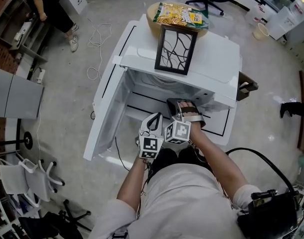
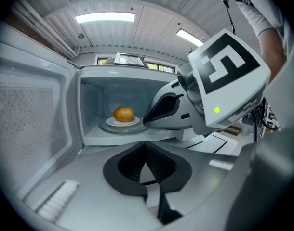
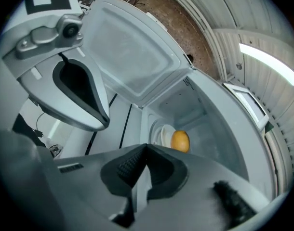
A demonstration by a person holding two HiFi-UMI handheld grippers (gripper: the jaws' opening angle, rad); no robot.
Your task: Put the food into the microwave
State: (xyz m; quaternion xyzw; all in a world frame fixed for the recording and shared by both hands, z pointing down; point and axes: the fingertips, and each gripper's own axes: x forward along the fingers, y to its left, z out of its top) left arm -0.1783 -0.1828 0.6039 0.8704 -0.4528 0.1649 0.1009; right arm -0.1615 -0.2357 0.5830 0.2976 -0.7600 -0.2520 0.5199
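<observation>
The microwave (image 1: 212, 68) stands on a white table (image 1: 218, 121) marked with black lines, over a pale grey floor (image 1: 67, 98) where a white cable (image 1: 94, 44) lies loose. Office chairs ring the room's edges and a person (image 1: 50, 9) stands at the far left. On the oven's top sit a black picture frame (image 1: 175, 50) and, behind it, a bowl (image 1: 154, 26) with a snack bag (image 1: 182, 15) in it. Only the head view shows these, and from there the cavity's contents cannot be seen. The door (image 1: 104, 113) hangs wide open, out to the left of both pairs of fingers. The left gripper view looks straight in. The left gripper (image 2: 146, 153) has its fingers pressed together with nothing between them. Ahead of their tips and a little to the left, well apart from them, the round orange food (image 2: 123, 114) sits on a white plate (image 2: 113, 123) on the turntable. A panelled ceiling with light strips (image 2: 105, 17) shows above, and the other gripper's marker cube (image 2: 229, 76) fills the right. The right gripper (image 3: 146, 152) is likewise closed tight and empty. Its tilted view shows the food just beyond its fingertips, slightly right, and the door's inner face (image 3: 132, 52).
</observation>
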